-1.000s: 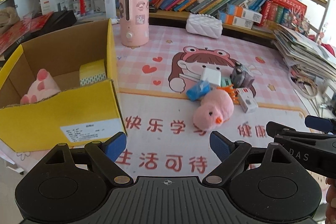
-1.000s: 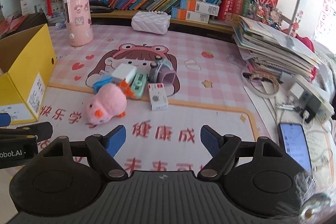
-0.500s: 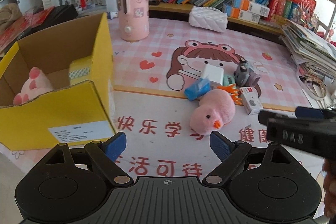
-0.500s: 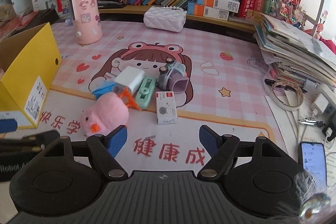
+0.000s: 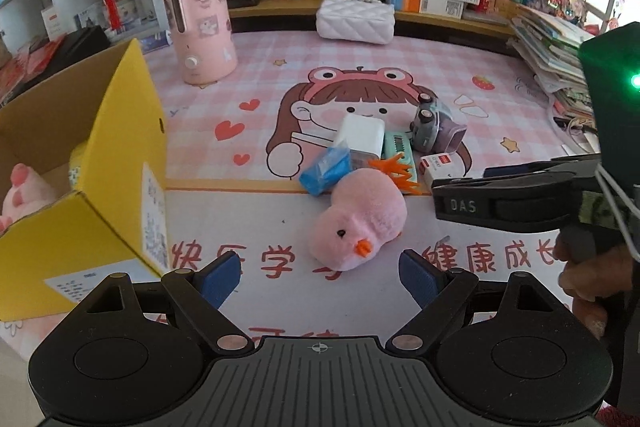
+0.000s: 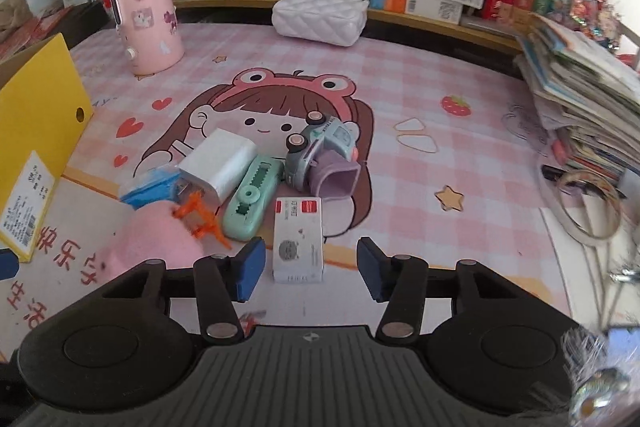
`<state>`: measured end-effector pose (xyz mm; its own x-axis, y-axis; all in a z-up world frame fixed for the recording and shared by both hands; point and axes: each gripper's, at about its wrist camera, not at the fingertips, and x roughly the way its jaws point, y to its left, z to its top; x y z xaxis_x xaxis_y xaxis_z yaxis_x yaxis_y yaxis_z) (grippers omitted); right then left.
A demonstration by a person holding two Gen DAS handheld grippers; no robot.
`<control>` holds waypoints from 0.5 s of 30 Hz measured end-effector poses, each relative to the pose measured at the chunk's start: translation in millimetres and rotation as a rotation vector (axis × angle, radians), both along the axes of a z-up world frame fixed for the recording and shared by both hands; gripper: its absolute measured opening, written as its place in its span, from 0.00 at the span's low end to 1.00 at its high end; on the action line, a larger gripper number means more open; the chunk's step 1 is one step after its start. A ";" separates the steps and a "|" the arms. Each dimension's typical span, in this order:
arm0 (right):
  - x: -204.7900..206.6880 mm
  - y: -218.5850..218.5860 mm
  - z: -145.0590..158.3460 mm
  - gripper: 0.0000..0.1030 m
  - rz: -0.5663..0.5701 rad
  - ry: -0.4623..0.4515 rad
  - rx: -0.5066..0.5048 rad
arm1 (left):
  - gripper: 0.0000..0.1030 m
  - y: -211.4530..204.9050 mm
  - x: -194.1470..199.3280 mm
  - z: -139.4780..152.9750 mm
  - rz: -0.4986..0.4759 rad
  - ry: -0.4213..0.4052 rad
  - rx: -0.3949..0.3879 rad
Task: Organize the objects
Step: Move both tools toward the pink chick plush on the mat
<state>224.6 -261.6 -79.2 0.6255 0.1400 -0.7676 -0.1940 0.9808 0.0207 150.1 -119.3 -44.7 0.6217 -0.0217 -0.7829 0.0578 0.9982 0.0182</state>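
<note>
A pink plush chick [image 5: 360,221] lies on the mat just beyond my open left gripper [image 5: 320,277], not touched by it. Behind it sit a blue packet [image 5: 325,171], a white charger [image 5: 362,135], a green correction tape [image 6: 252,203], a toy car [image 6: 320,151] and a small white box [image 6: 298,239]. My right gripper [image 6: 310,269] hovers over the near end of that white box; its jaws are closing and the pads stand apart from the box. The yellow cardboard box [image 5: 116,163] at left holds a pink plush paw [image 5: 22,187] and a tape roll.
A pink cylindrical humidifier [image 5: 200,23] and a white quilted pouch [image 5: 354,21] stand at the back of the mat. Book shelves run behind. A stack of magazines [image 6: 580,95] and cables crowd the right edge. A hand [image 5: 592,275] holds the right gripper's handle.
Both grippers moved forward toward the pile of objects. The right gripper came over the white box and its jaws narrowed. The left gripper stayed open and drew near the plush chick.
</note>
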 end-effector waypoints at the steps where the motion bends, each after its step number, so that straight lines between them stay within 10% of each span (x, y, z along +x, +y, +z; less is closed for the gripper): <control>1: 3.7 0.3 -2.6 0.45 0.007 0.011 0.003 | 0.85 -1.1 2.9 -0.7 0.001 0.002 0.002; 15: 3.5 -29.7 4.5 0.27 0.018 0.001 0.060 | 0.84 -22.2 40.8 -17.1 -0.060 0.044 0.006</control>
